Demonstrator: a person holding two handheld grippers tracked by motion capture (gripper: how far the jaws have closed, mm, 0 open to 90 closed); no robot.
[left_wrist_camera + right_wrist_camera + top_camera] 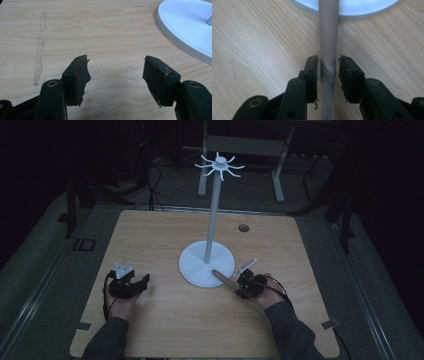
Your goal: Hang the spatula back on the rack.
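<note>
A light wooden table carries a tall white stand near its middle: a round base, a slim pole, and a crown of curved hooks at the top. A small dark hole sits toward the far right corner. Toward the near left edge, the left gripper rests low with its jaws wide apart over bare wood. Just beside the base on the near right, the right gripper holds a grey rod between narrow jaws, the rod's far end lying over the base's rim.
</note>
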